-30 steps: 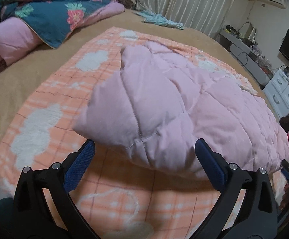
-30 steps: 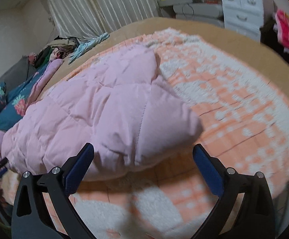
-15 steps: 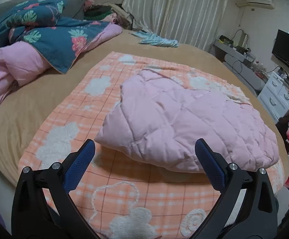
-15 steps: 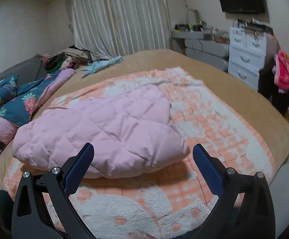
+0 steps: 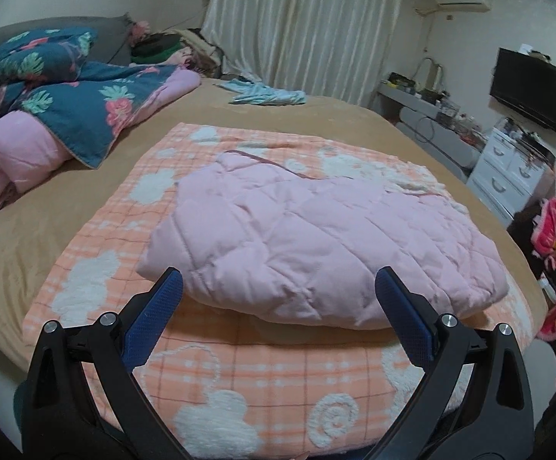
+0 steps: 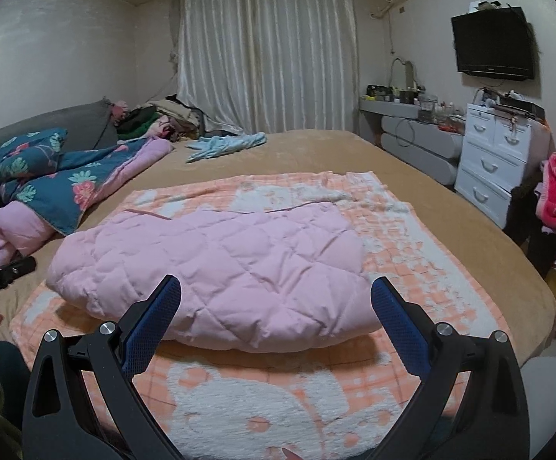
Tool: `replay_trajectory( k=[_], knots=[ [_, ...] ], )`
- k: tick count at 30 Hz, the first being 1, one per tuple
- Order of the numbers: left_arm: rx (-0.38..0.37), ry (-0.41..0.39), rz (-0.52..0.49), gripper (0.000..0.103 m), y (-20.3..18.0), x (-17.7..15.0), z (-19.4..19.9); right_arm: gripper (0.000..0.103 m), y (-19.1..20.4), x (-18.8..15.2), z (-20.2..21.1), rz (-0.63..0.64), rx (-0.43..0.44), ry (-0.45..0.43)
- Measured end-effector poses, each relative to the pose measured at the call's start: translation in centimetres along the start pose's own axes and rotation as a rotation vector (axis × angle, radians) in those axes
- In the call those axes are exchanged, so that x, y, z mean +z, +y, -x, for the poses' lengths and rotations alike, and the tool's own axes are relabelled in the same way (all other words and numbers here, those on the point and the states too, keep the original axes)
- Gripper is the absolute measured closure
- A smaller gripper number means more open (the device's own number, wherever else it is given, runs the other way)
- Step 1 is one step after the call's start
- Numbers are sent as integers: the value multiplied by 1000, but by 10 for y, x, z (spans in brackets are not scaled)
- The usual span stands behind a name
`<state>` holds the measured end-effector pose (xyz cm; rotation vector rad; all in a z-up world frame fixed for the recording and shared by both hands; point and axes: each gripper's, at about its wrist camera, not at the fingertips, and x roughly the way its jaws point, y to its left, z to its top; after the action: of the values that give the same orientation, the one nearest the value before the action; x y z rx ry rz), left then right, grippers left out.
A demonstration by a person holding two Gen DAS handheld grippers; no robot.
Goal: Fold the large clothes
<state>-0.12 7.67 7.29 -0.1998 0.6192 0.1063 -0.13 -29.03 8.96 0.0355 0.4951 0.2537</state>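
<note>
Both the left tongs (image 5: pixel 278 287) and right tongs (image 6: pixel 276 293) gape wide, holding nothing. At twelve o'clock beyond them, the pink quilted garment (image 6: pixel 216 264) lies as a compact bundle on the orange blanket (image 6: pixel 278 395); folding looks essentially finished.

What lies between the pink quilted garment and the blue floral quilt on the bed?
In the left wrist view, the peach checked blanket, then bare tan bedcover, separates the pink quilted garment from the blue floral quilt. Nothing else lies there.
</note>
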Motion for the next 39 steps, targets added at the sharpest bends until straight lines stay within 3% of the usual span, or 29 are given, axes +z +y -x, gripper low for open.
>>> replay_trajectory(
  k=[16, 24, 39],
  knots=[
    [-88, 30, -124, 9, -47, -45, -5, 4, 50, -40, -11, 50, 95, 92],
    [-69, 46, -137, 9, -51, -50, -10, 4, 63, -56, -24, 60, 120, 144],
    [-68, 40, -135, 9, -50, -48, -8, 4, 64, -53, -21, 59, 120, 133]
  ],
)
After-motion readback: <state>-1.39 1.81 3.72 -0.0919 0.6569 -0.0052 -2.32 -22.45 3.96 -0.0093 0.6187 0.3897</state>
